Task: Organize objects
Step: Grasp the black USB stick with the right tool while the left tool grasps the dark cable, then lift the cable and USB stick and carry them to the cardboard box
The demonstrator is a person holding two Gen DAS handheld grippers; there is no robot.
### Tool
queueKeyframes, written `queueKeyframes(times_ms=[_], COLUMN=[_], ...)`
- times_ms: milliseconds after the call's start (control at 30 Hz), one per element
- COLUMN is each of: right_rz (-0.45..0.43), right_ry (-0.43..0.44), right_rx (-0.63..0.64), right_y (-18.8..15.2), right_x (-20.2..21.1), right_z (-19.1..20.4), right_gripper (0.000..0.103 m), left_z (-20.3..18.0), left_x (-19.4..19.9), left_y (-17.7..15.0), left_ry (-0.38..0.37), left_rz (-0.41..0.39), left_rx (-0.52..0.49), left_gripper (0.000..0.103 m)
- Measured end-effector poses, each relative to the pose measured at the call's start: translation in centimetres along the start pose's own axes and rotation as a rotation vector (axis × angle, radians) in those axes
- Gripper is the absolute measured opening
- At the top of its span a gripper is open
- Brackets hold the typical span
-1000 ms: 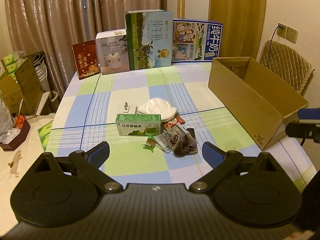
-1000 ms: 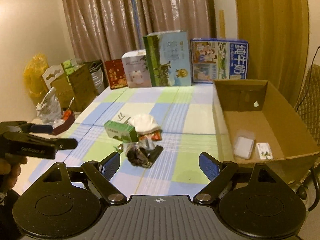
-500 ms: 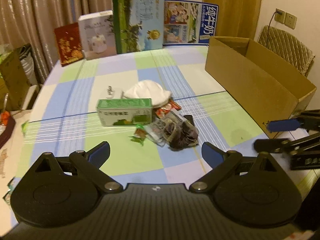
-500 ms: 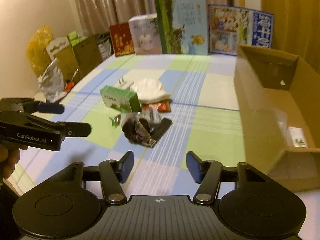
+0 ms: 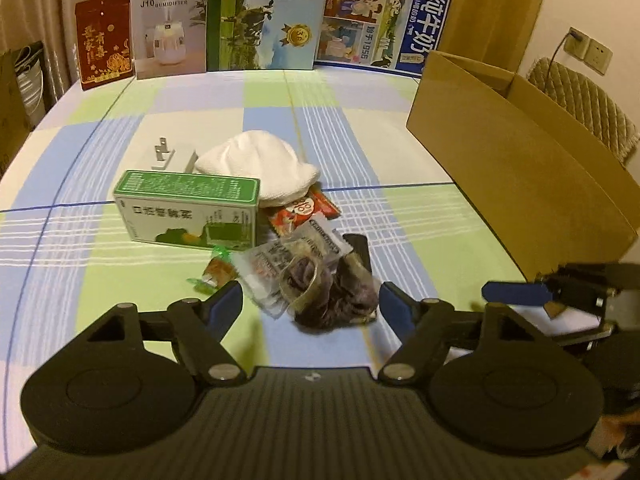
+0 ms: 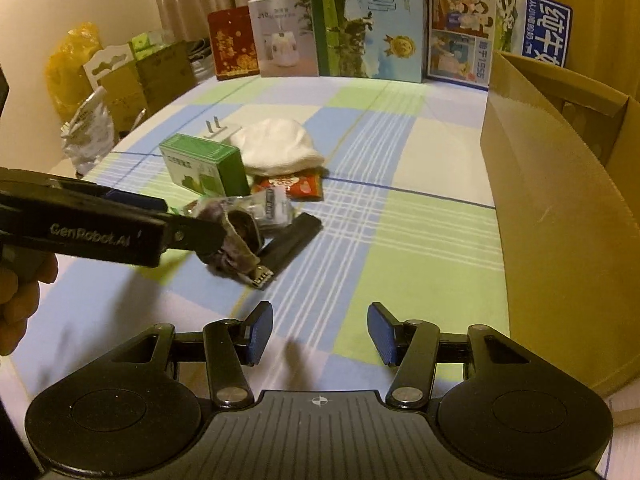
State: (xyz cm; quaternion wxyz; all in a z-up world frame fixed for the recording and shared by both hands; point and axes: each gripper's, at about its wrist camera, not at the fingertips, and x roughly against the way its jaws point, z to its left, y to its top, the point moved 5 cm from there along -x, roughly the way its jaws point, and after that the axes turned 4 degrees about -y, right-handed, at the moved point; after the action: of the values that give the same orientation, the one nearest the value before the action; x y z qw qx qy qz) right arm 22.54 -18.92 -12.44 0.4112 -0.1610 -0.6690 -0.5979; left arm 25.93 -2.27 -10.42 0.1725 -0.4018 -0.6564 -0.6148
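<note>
My left claw (image 5: 310,306) is spread wide with the dark crumpled bundle (image 5: 334,294) dead centre between its fingers at mid-frame on the table (image 5: 120,280), while my right claw (image 6: 316,334), also spread and empty, sits farther back.

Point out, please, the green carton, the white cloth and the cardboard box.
green carton (image 5: 188,222), left wrist view, front face.
white cloth (image 5: 256,164), left wrist view, its top.
cardboard box (image 6: 560,216), right wrist view, near outer wall.
</note>
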Motion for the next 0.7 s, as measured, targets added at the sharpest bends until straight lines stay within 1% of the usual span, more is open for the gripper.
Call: queueKeyframes(times_ms=[133,167,200,233,300,333,367,400,467,500,600,700], right_rz=[0.027,0.036,0.042,0.045,0.047,0.046,0.042,0.036,0.019,0.012,-0.001,-0.001], right_ry=[-0.03,-0.031,-0.03,-0.029,-0.027,-0.024,-0.016,-0.009,0.001,0.006,0.023,0.046], right_rx=[-0.014,-0.021,-0.03,-0.035,-0.042,-0.047,-0.056,-0.064,-0.068,-0.065,-0.043,-0.045], right_y=[0.0,0.0,-0.1,-0.2,-0.3,-0.2,-0.2,0.0,0.2,0.3,0.7,1.1], right_x=[-0.6,-0.8,-0.9,-1.0,-1.1,-1.1,-1.0,-1.0,-0.8,-0.8,-1.2,-2.2], right_z=[-0.4,-0.6,-0.8,-1.0,-1.2,-1.2,-1.2,-1.1,-0.9,-0.6,0.6,1.9], right_gripper=[0.051,0.051,0.051,0.051,0.051,0.051,0.051,0.051,0.051,0.051,0.051,0.05], left_z=[-0.8,-0.9,-0.9,-0.8,-0.7,-0.6,-0.6,-0.5,0.0,0.2,1.7,3.6], left_x=[-1.0,-1.4,-1.8,-2.2,-2.8,-2.9,-2.8,-2.6,-2.0,-1.5,0.3,1.4], left_y=[0.5,0.6,0.6,0.5,0.5,0.5,0.4,0.4,0.2,0.1,-0.4,-1.0], left_ry=[-0.014,-0.008,0.0,0.01,0.03,0.027,0.019,0.014,0.009,0.019,0.072,0.128], left_rz=[0.003,0.013,0.023,0.035,0.044,0.042,0.043,0.045,0.058,0.062,0.056,0.05], left_rx=[-0.007,-0.013,-0.016,-0.022,-0.041,-0.042,-0.042,-0.04,-0.036,-0.039,-0.062,-0.05], left_gripper=[0.065,0.062,0.056,0.053,0.037,0.032,0.023,0.017,0.014,0.014,0.013,0.013])
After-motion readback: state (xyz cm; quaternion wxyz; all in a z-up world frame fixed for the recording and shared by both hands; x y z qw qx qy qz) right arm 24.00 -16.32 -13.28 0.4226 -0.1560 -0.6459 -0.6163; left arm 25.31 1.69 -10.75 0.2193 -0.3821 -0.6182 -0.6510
